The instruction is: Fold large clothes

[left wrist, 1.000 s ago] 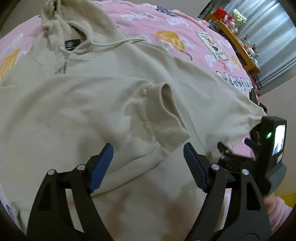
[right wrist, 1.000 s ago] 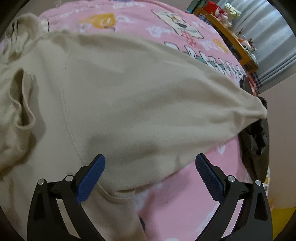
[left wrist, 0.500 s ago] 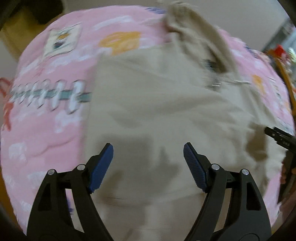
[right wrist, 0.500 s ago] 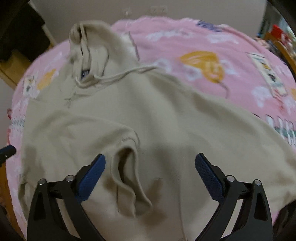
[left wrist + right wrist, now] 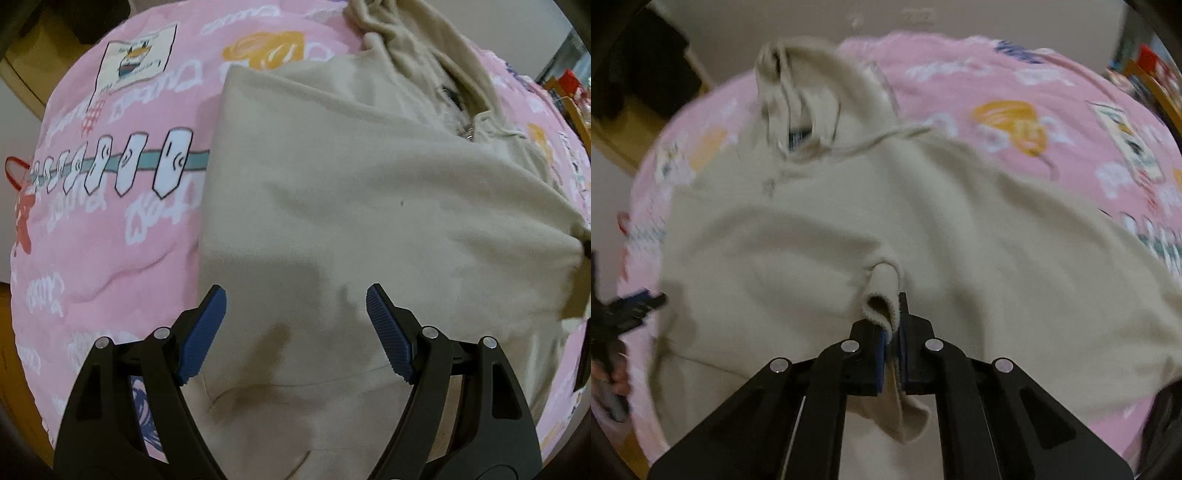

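since the earlier frame right tool [image 5: 892, 332] has clenched on beige hoodie's [image 5: 960, 240] sleeve cuff [image 5: 882, 306]. left tool [image 5: 295, 332] hangs released above hoodie body; pink bed [image 5: 110, 240] lies left of it.

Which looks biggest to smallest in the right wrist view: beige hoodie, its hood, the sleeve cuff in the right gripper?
1. Beige hoodie, filling most of the view.
2. Hood, bunched at the far end.
3. Sleeve cuff, clamped in the right gripper; nearest the camera, so it looks enlarged.
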A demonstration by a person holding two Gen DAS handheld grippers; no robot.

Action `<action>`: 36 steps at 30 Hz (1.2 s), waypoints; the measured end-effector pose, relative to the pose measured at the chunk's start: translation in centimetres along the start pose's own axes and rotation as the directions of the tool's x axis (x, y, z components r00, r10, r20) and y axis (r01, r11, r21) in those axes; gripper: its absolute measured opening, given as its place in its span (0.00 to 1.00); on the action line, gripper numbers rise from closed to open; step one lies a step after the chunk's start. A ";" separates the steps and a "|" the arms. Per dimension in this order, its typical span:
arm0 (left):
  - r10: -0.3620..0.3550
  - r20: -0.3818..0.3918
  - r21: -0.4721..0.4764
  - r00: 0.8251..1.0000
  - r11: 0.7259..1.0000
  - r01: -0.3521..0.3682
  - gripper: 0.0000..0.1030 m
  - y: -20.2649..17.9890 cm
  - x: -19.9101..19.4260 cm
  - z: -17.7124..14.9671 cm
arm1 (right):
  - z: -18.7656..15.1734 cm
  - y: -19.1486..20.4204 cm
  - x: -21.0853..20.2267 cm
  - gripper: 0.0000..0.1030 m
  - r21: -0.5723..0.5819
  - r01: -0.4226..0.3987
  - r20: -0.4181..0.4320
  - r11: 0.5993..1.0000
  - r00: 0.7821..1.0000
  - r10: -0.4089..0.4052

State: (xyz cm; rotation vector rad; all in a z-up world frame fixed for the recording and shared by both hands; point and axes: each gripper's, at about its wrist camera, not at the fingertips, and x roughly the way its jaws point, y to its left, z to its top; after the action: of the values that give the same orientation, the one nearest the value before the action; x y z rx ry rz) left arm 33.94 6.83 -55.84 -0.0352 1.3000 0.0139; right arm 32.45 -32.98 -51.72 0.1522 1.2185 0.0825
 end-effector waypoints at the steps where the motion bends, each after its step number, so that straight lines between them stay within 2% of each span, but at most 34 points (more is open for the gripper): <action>1: -0.010 0.008 0.001 1.000 1.000 0.010 0.75 -0.2 -0.3 0.1 | -0.6 -0.2 -0.8 0.05 -0.001 0.015 0.006 1.000 1.000 -0.015; 4: -0.024 0.019 0.003 1.000 1.000 0.024 0.75 -0.9 -0.5 0.6 | -2.7 -1.4 -1.8 0.05 0.020 0.093 0.008 0.995 0.996 -0.093; 6: -0.038 0.018 0.004 0.999 0.999 0.038 0.75 -1.5 -0.4 0.9 | -4.1 -3.2 -1.6 0.05 0.078 0.101 -0.020 0.992 0.995 -0.099; 8: -0.044 0.009 0.015 0.999 0.999 0.044 0.75 -2.2 0.2 1.2 | -5.5 -4.9 -0.6 0.05 0.138 0.077 -0.059 0.987 0.996 -0.070; 10: -0.042 -0.007 0.025 0.999 0.999 0.042 0.75 -2.8 0.9 1.3 | -6.7 -5.5 1.1 0.05 0.113 0.136 -0.092 0.984 0.988 -0.126; 12: -0.022 -0.046 0.035 0.999 0.999 0.023 0.75 -3.2 2.9 1.3 | -7.6 -5.8 3.0 0.05 0.114 0.151 -0.137 0.982 0.981 -0.135; 16: 0.053 -0.092 0.050 0.994 0.998 -0.048 0.75 -2.9 6.1 0.7 | -8.1 -7.0 4.7 0.09 0.183 0.154 -0.087 0.971 0.986 -0.140; 17: 0.054 -0.097 0.050 0.994 0.998 -0.050 0.75 -2.7 6.7 0.6 | -8.3 -7.2 5.0 0.14 0.182 0.180 -0.082 0.967 0.983 -0.167; 19: 0.044 -0.086 0.034 0.995 0.999 -0.041 0.75 -2.4 7.5 0.4 | -8.9 -7.6 4.9 0.50 0.168 0.262 -0.052 0.950 0.965 -0.257; 21: 0.063 -0.068 0.042 0.996 0.997 -0.060 0.76 -2.7 7.5 0.2 | -9.8 -8.3 4.3 0.63 0.182 0.320 -0.031 0.930 0.947 -0.320; 24: 0.078 -0.032 0.055 0.996 0.996 -0.076 0.76 -3.4 5.9 -0.2 | -11.0 -10.2 2.7 0.54 0.245 0.359 -0.024 0.901 0.931 -0.364; 25: 0.074 -0.020 0.056 0.997 0.996 -0.072 0.76 -3.5 5.2 -0.4 | -11.5 -10.7 1.5 0.44 0.274 0.372 0.000 0.887 0.922 -0.386; 26: 0.066 -0.007 0.057 0.998 0.996 -0.065 0.76 -3.6 4.4 -0.6 | -11.7 -10.9 0.5 0.39 0.293 0.366 0.022 0.883 0.921 -0.389; 28: 0.027 0.025 0.061 0.999 0.998 -0.028 0.76 -4.0 2.7 -1.2 | -12.1 -11.0 -1.7 0.21 0.349 0.275 0.099 0.896 0.940 -0.328; 31: -0.016 0.028 0.062 0.999 0.998 0.014 0.76 -4.9 1.2 -2.4 | -11.8 -9.4 -2.2 0.21 0.345 0.093 0.164 0.934 0.974 -0.158; 33: -0.043 -0.032 0.058 0.999 0.997 0.045 0.76 -5.3 1.3 -3.5 | -11.7 -7.2 -1.0 0.21 0.302 -0.015 0.169 0.953 0.985 -0.038; 34: -0.067 -0.071 0.043 0.995 0.997 0.070 0.76 -5.3 1.3 -4.4 | -11.7 -6.7 -0.2 0.21 0.293 -0.037 0.154 0.955 0.988 -0.009; 35: -0.082 -0.087 0.031 0.993 0.996 0.085 0.76 -5.2 0.9 -5.4 | -12.1 -5.6 1.6 0.21 0.280 -0.023 0.097 0.960 0.995 -0.004; 36: -0.080 -0.086 0.027 0.993 0.996 0.082 0.76 -5.1 0.0 -6.4 | -12.8 -4.9 3.4 0.21 0.268 0.022 0.035 0.963 0.999 -0.033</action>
State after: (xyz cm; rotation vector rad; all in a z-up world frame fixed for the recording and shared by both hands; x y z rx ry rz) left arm 27.96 1.53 -57.50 -0.0627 1.3830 -0.0777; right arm 21.51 -36.39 -59.97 0.3707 1.1885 -0.1100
